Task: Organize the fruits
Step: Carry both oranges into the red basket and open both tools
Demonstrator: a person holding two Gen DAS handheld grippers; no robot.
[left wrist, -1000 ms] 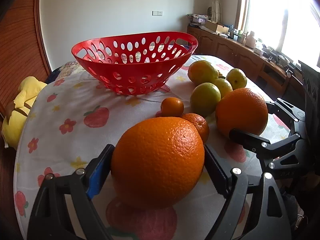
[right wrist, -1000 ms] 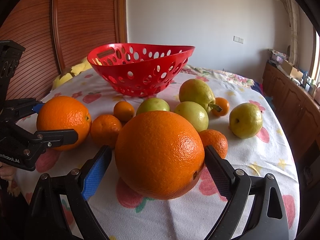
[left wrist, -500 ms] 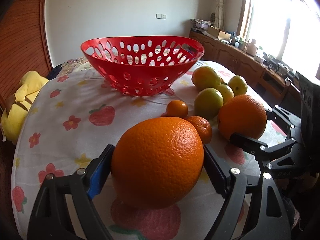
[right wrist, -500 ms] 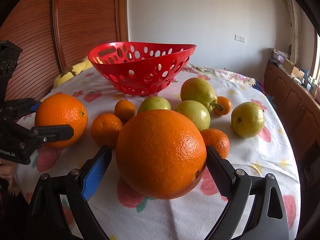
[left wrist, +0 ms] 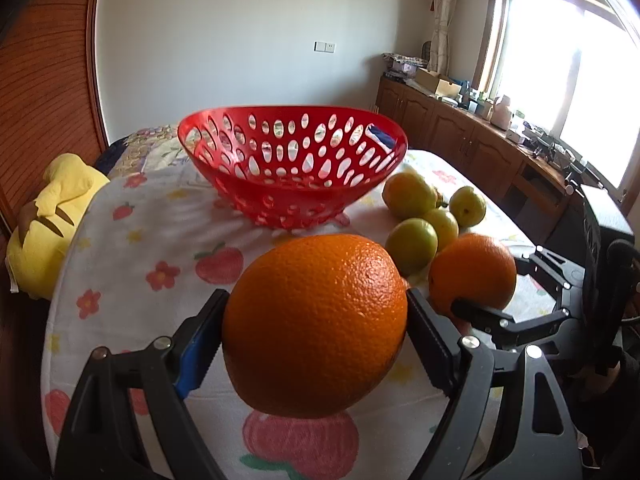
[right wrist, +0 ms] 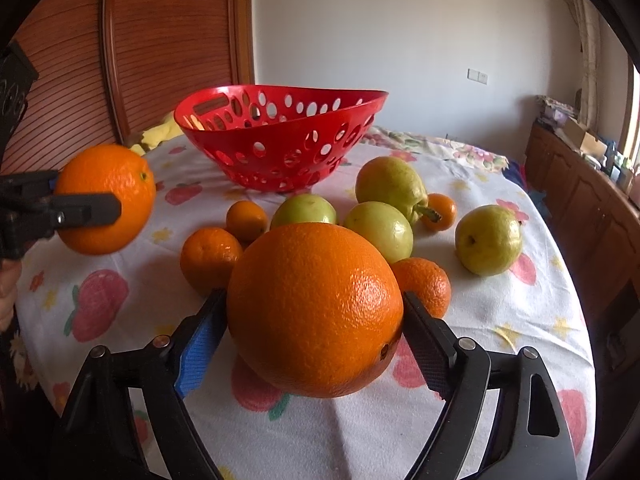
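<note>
- Left gripper (left wrist: 316, 322): pinching a large orange (left wrist: 315, 326), pads pressed on both flanks. The right wrist view shows this orange (right wrist: 105, 199) held clear of the tablecloth (right wrist: 500, 320), a gap visible beneath it.
- Right gripper (right wrist: 314, 322): its jaws have just been closing on a second large orange (right wrist: 316, 310), and the pads now meet its sides. This orange looks to rest on the cloth, not yet raised (judged from the contact shadow).
- Red basket (left wrist: 292, 168): stands empty at the far side of the table, straight ahead of both grippers and beyond the loose fruit. Its long axis runs across the left wrist view.
- Governing relation: the basket lies ahead of the left gripper with bare cloth between them. From the right gripper, mandarins (right wrist: 247, 221) and green pears (right wrist: 390, 186) lie on the direct line.
- Judgement: the left hand has the clearer approach and is already airborne, so it should deposit first. The right orange needs a lift over the loose fruit (risk of knocking a mandarin).
</note>
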